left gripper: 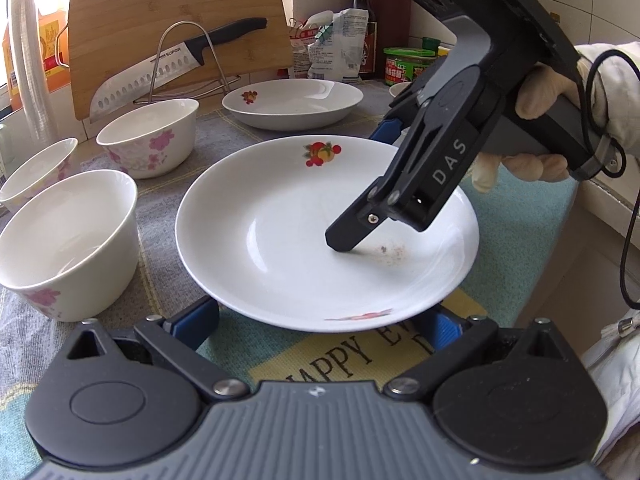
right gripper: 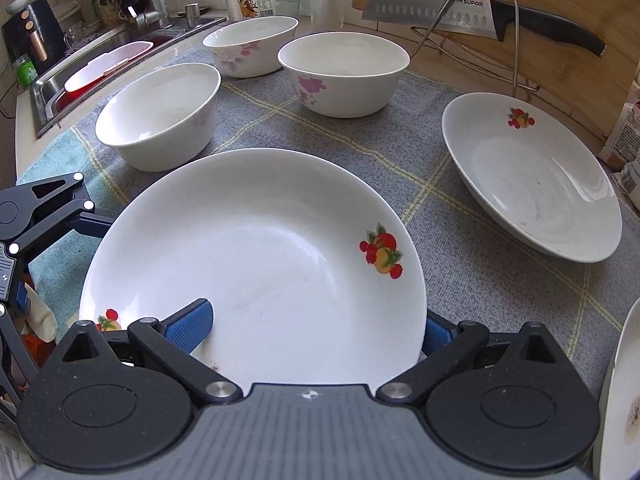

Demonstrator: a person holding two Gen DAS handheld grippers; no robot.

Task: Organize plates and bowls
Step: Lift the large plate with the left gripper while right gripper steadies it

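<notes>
Setting, left wrist view: kitchen counter under a grey mat (left gripper: 168,216); I see three bowls at left and a second plate (left gripper: 294,104) behind.
Near plate (left gripper: 304,240): on the mat, its near rim above my left gripper (left gripper: 320,326).
Left gripper: spread wide, nothing clamped.
Right gripper (left gripper: 362,184): a gloved hand (left gripper: 560,120) tilts it down; one finger rests inside the plate, one outside.
Right wrist view: right gripper (right gripper: 316,326) straddles the rim, apparently not yet pinched.
Risk: I judge the glazed rim may slip or tip on lifting.

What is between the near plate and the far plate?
Only bare grey mat lies between the near plate and the far plate, seen in the right wrist view.
</notes>
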